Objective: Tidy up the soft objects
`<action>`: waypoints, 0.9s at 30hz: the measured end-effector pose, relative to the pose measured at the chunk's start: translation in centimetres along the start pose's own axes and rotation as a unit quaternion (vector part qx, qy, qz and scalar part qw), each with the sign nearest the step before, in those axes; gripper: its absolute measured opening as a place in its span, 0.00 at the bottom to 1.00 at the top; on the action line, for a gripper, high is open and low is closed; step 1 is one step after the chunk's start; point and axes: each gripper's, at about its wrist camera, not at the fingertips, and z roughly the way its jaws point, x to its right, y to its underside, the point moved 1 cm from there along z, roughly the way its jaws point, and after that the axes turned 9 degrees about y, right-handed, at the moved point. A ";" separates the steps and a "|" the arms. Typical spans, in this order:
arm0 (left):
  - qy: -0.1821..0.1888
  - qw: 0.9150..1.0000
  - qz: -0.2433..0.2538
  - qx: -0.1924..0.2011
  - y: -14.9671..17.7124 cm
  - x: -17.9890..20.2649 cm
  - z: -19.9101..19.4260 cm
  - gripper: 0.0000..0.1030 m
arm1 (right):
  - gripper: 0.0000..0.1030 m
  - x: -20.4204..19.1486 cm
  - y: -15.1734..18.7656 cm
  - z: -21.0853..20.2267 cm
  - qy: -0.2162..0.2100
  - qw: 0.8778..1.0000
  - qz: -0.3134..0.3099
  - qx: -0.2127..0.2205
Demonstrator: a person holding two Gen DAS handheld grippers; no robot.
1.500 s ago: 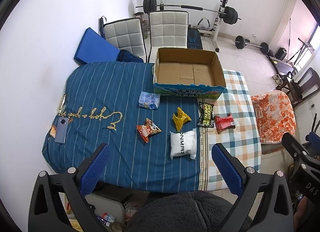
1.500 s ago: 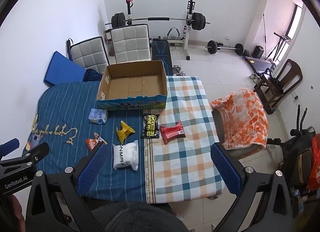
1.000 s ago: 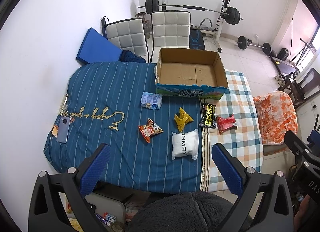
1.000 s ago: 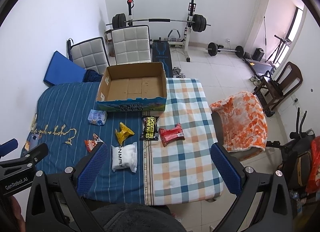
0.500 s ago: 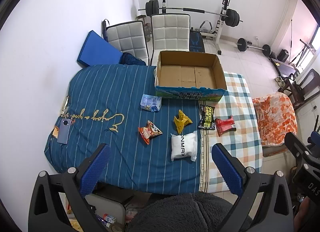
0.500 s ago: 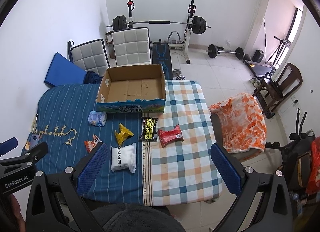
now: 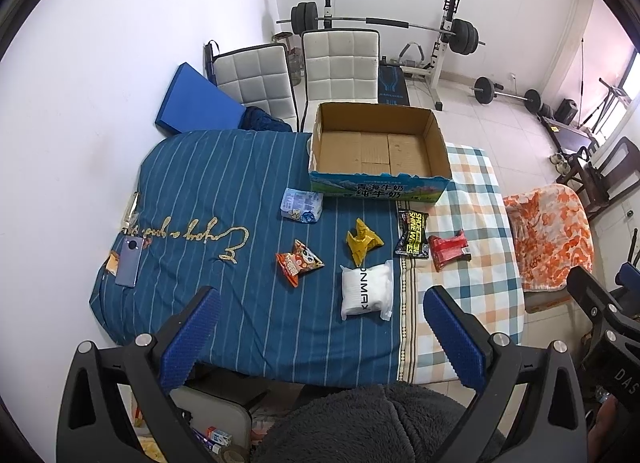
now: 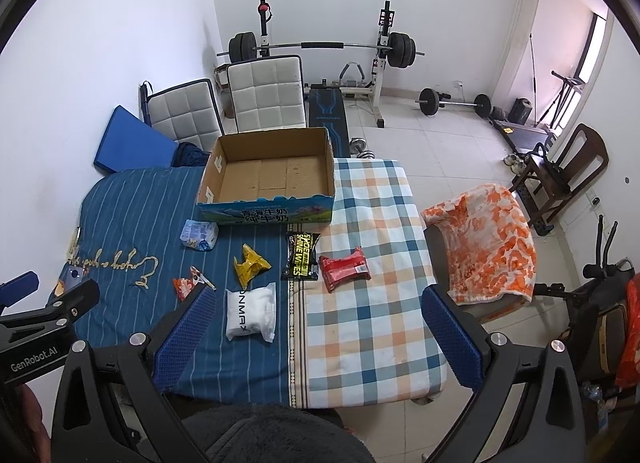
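Note:
An empty cardboard box [image 7: 380, 149] [image 8: 272, 175] stands at the far side of the table. In front of it lie soft packets: a white pack [image 7: 366, 295] [image 8: 251, 317], a yellow packet [image 7: 362, 242] [image 8: 249, 263], an orange snack bag [image 7: 298, 261] [image 8: 188, 283], a pale blue tissue pack [image 7: 301, 204] [image 8: 199, 234], a black wipes pack [image 7: 412, 233] [image 8: 301, 261] and a red packet [image 7: 448, 249] [image 8: 345, 268]. My left gripper [image 7: 320, 323] and right gripper [image 8: 318, 323] are open and empty, held high above the table's near edge.
The table has a blue striped cloth [image 7: 208, 199] on the left and a checked cloth [image 8: 368, 263] on the right. A phone [image 7: 130, 261] lies at the left edge. Two white chairs [image 7: 340, 63], a weight bench [image 8: 324, 47] and an orange-draped chair [image 8: 486, 239] surround it.
Both cameras drifted slightly, and the table contents shifted a little in view. Nothing was picked up, and both grippers stay open.

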 end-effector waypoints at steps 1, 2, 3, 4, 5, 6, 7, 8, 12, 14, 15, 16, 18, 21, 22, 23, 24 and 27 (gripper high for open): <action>0.000 1.000 0.000 0.000 0.0 0.0 0.0 1.00 | 1.00 0.1 0.2 0.0 -0.001 1.000 0.000 0.000; -0.002 1.000 0.001 0.000 -0.1 0.0 0.0 1.00 | 1.00 0.1 0.2 -0.1 -0.002 1.000 0.000 0.001; -0.001 1.000 0.001 0.000 0.0 0.0 0.0 1.00 | 1.00 0.1 0.2 -0.1 -0.001 1.000 0.000 0.001; 0.000 1.000 0.000 0.000 0.0 0.0 0.0 1.00 | 1.00 0.0 0.2 -0.1 -0.003 1.000 -0.001 0.001; 0.000 1.000 0.000 0.000 0.0 0.0 0.0 1.00 | 1.00 0.1 0.2 -0.1 -0.005 1.000 -0.001 0.000; -0.001 1.000 0.000 0.000 0.1 0.1 0.0 1.00 | 1.00 0.1 0.2 -0.2 -0.005 1.000 -0.002 0.000; -0.001 1.000 0.000 -0.001 0.0 0.0 0.0 1.00 | 1.00 0.3 0.3 -0.2 -0.006 1.000 -0.001 0.001; -0.001 1.000 -0.001 0.000 0.1 0.1 -0.2 1.00 | 1.00 0.3 0.3 -0.2 -0.007 1.000 -0.001 0.001; 0.000 1.000 0.000 0.001 0.4 0.3 -0.1 1.00 | 1.00 0.2 0.3 -0.2 -0.007 1.000 -0.001 0.001; -0.002 1.000 0.001 0.001 0.5 0.4 -0.1 1.00 | 1.00 0.1 0.2 -0.3 -0.006 1.000 -0.003 0.000; 0.000 1.000 -0.001 0.002 0.5 0.4 -0.2 1.00 | 1.00 0.3 0.4 -0.2 -0.006 1.000 -0.001 0.001; 0.001 1.000 -0.001 0.001 0.4 0.3 -0.1 1.00 | 1.00 0.2 0.3 -0.2 -0.007 1.000 -0.002 0.000; 0.001 1.000 -0.002 0.001 0.5 0.4 -0.1 1.00 | 1.00 0.2 0.1 -0.3 -0.007 1.000 -0.003 -0.001; 0.001 1.000 -0.003 0.001 0.3 0.4 0.1 1.00 | 1.00 0.1 0.1 -0.2 -0.008 1.000 -0.004 -0.002; 0.002 1.000 -0.003 0.001 0.4 0.4 0.0 1.00 | 1.00 0.3 0.2 -0.1 -0.009 1.000 -0.003 -0.001; 0.001 1.000 -0.004 0.001 0.4 0.4 0.1 1.00 | 1.00 0.2 0.2 -0.1 -0.009 1.000 -0.003 -0.002; 0.001 1.000 -0.003 0.001 0.4 0.5 0.1 1.00 | 1.00 0.2 0.2 -0.1 -0.008 1.000 -0.003 -0.002; 0.000 1.000 -0.006 -0.002 0.2 0.4 0.4 1.00 | 1.00 0.3 0.0 0.9 -0.010 1.000 -0.003 -0.008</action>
